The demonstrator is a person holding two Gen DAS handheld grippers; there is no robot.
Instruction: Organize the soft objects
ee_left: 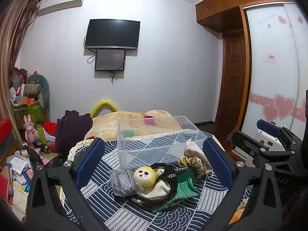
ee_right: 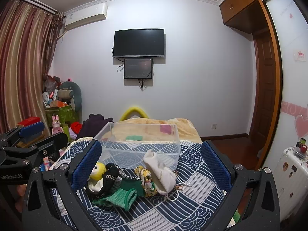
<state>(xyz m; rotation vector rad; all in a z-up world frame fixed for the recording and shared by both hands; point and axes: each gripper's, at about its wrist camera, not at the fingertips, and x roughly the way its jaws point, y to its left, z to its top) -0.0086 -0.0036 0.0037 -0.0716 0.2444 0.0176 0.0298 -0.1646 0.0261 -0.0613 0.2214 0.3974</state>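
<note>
Your left gripper [ee_left: 154, 159] sits nearest, fingers spread wide and holding nothing; your right gripper [ee_right: 152, 165] is equally spread and empty. Between the left pads lies the pile of soft objects [ee_left: 159, 182]: a yellow-headed doll [ee_left: 144, 177], grey pouch [ee_left: 123, 182], green sock [ee_left: 181, 192], black headband [ee_left: 169, 184] and, toward 2 o'clock, a white sock [ee_left: 194, 150]. The clear bin [ee_left: 154, 134] stands just beyond at 12 o'clock on the patterned cloth [ee_left: 134, 211], apparently empty. You've sorted nothing yet; every piece is left to do.
</note>
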